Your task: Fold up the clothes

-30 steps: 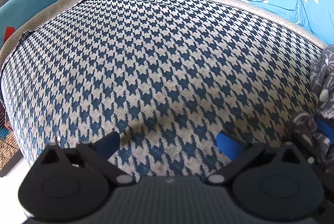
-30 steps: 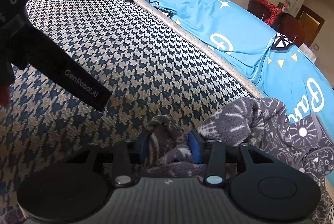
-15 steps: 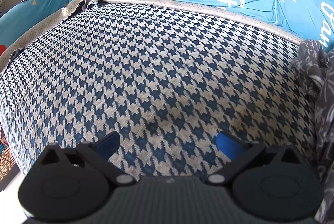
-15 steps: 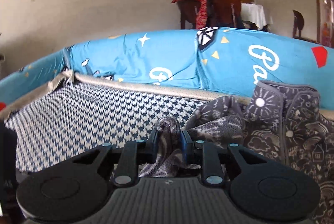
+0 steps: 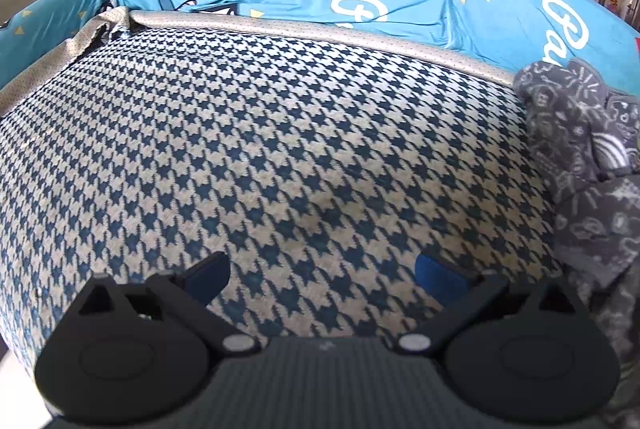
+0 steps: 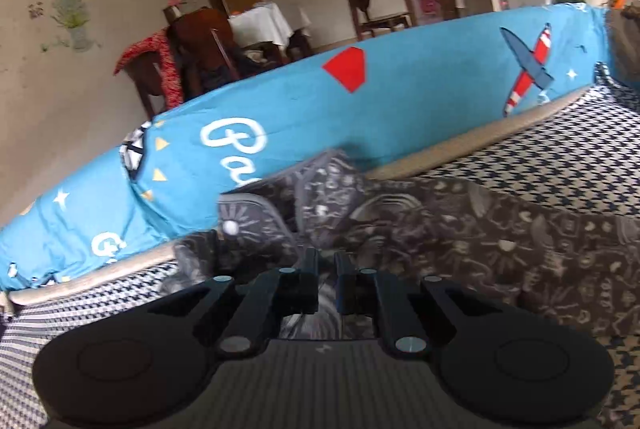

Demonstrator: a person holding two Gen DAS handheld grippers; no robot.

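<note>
The grey patterned garment [image 6: 460,229] lies rumpled and unfolded on the houndstooth seat cover [image 5: 280,149], against the blue backrest cover [image 6: 360,109]; folding remains outstanding. The right gripper [image 6: 327,285] is pinched narrow on a bunch of its cloth. The left gripper [image 5: 322,269] stands wide, holding nothing (over bare cover). Legible writing: white script "Pa" only, partly hidden.

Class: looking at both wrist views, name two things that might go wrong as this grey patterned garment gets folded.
1. The right tool pinches only a small bunch of the grey garment, so the cloth may slip out or stay crumpled.
2. The left tool is open over the houndstooth cover, holding nothing, so the garment may drag unevenly.
</note>
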